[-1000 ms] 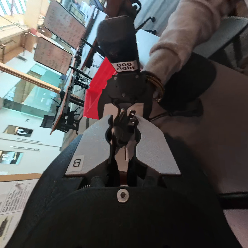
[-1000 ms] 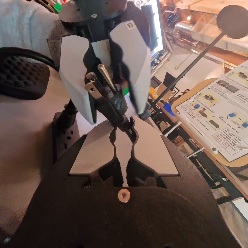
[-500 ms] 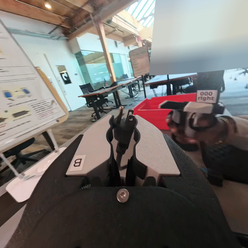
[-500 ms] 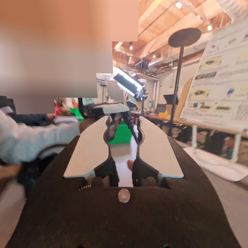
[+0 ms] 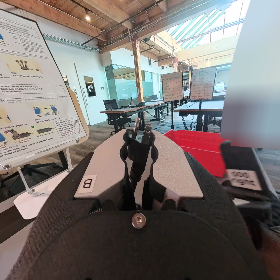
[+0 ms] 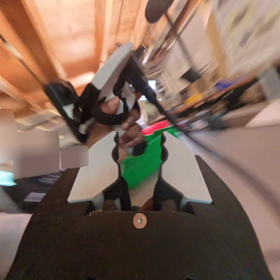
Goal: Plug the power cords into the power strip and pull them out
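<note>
My left gripper (image 5: 139, 136) is shut on a black three-prong plug (image 5: 138, 144), prongs pointing forward and up; its cord (image 5: 134, 174) runs back between the fingers. It is held level, above the table. My right gripper (image 6: 140, 136) is open and empty, and its view is blurred by motion. In the right wrist view the left gripper (image 6: 112, 84) shows farther off, held in a hand (image 6: 121, 118). The right gripper's labelled body (image 5: 242, 180) shows blurred at the right edge of the left wrist view. The power strip is not in view.
A red bin (image 5: 201, 145) stands ahead on the right in the left wrist view. A green bin (image 6: 145, 163) lies beyond the right gripper. An instruction board on a white stand (image 5: 34, 90) stands at the left. A black pole stand (image 6: 169, 24) rises behind. There is about 9 cm between the tips of the two grippers.
The right gripper let go of the plug's cord, opened and swung away. The left gripper kept the plug and turned from facing the right gripper to pointing level across the room.
</note>
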{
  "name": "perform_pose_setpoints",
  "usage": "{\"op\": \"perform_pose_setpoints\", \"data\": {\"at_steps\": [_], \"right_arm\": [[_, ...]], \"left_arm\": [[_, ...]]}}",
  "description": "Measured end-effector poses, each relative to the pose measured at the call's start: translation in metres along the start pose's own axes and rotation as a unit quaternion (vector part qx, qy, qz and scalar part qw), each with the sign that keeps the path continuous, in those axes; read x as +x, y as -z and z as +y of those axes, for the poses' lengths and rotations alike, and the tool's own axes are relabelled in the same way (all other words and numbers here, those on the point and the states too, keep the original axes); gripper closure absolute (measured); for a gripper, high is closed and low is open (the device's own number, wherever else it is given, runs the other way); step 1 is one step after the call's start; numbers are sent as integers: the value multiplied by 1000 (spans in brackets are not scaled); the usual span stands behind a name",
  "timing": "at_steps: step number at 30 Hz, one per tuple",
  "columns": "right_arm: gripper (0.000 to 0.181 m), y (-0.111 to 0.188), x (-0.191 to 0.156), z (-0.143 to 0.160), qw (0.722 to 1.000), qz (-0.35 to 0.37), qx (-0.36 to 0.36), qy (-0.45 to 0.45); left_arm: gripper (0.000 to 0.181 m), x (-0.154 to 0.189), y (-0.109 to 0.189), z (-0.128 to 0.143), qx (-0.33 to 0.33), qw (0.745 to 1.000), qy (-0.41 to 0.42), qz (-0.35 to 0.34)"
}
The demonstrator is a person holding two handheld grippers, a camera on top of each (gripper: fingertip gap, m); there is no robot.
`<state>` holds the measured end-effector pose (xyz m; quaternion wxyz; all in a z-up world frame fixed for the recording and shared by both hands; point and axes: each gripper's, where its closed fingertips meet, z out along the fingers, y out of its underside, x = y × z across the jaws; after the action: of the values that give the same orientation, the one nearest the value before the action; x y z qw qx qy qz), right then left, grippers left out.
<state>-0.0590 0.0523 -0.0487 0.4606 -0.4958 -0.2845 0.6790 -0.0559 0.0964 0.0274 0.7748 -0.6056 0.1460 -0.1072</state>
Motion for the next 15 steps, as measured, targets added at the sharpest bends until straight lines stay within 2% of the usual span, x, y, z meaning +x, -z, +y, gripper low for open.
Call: {"op": "perform_pose_setpoints", "data": {"at_steps": [1,2,4,7,9,11,13,15], "right_arm": [[126,1,7,-12,990,52,13,130],[126,2,9,-23,969,90,21,231],[130,-5,7,-27,941,108,-1,322],[130,-22,15,-18,929,111,-49,349],[140,-29,16,-21,924,105,-45,366],[168,-33,8,-16,916,70,-67,390],[170,-34,2,-13,912,31,-100,397],[172,-30,0,-7,912,-27,-154,378]], "left_arm": [[155,1,1,-2,3,1000,10,-1],[155,2,1,-4,7,1000,21,1],[155,7,0,-8,15,999,49,9],[155,14,-1,-12,25,995,95,27],[154,15,2,-16,37,992,116,34],[155,13,6,-20,48,990,129,36],[154,11,12,-23,58,986,148,49],[151,20,23,-22,48,982,153,102]]}}
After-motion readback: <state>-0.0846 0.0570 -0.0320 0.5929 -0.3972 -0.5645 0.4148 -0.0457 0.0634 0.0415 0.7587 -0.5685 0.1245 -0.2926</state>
